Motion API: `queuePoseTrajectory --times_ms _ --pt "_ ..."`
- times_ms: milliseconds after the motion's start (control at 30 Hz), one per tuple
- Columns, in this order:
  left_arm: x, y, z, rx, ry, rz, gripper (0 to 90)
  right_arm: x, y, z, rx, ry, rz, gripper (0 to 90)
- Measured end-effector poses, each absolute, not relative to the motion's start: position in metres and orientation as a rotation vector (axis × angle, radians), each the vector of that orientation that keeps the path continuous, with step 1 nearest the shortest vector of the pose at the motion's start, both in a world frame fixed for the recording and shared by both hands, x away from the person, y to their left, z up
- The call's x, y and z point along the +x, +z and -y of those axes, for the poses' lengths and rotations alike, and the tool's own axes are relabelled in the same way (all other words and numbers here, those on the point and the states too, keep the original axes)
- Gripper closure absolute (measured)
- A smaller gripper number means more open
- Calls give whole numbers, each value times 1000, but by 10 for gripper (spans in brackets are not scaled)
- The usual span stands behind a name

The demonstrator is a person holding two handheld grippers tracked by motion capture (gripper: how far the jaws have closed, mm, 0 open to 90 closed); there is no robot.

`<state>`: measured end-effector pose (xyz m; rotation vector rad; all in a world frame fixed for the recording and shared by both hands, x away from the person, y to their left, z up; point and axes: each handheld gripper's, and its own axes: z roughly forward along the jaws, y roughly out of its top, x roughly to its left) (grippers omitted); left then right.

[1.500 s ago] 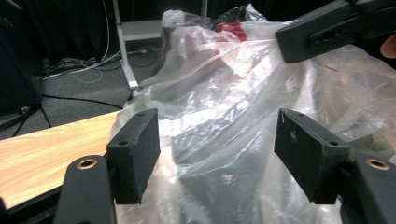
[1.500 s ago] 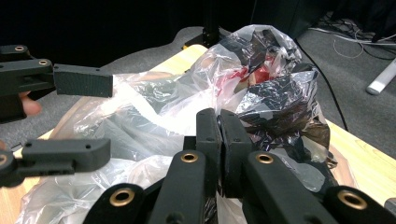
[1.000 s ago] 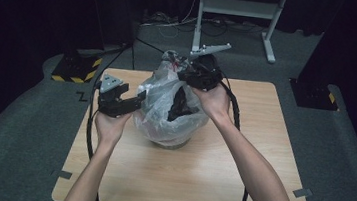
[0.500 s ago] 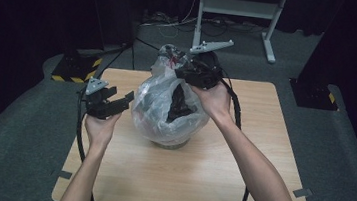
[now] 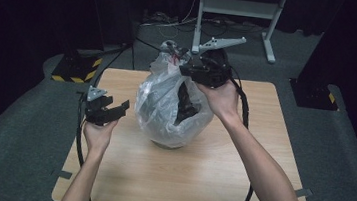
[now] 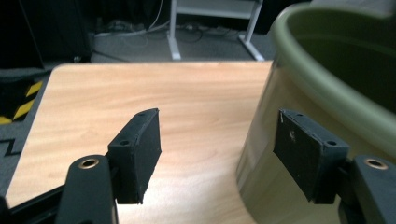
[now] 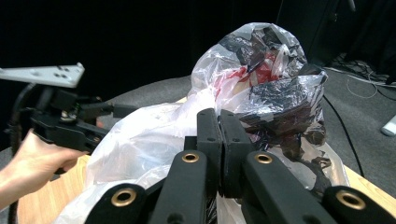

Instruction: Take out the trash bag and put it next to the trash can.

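In the high view, a bulging clear plastic bag (image 5: 173,107) sits at the centre of the frame on a pale wooden table (image 5: 208,179). The right gripper (image 5: 189,70) pinches its crinkled top edge, just right of the knotted peak. The left gripper (image 5: 115,108), spread wide, hovers at centre left, apart from the bag's side.

In the left gripper view, the black padded jaws stand apart with bare wood grain between them; a smooth olive-green bin (image 6: 327,93) curves down the right edge.

In the right gripper view, the jaws press together on thin, glossy film at lower centre; the bag's gathered peak rises upper right.
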<state>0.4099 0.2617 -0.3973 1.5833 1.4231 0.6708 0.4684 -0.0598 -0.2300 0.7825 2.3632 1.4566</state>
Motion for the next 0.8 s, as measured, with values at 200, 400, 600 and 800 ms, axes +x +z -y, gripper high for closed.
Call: queuePoseTrajectory --times_ms 200,400,600,800 --pt "415 -417 -259 1619 648 -1455 324 466 -228 71 789 1458 -2350 887" --pt "422 -436 -255 1634 613 -1492 322 463 -223 85 799 1458 -2321 887" --pt "430 -453 -247 1678 605 -1516 327 463 -221 101 822 1453 -2302 886" --pt "435 -471 -244 1707 586 -1546 329 463 -218 115 847 1460 -2277 886"
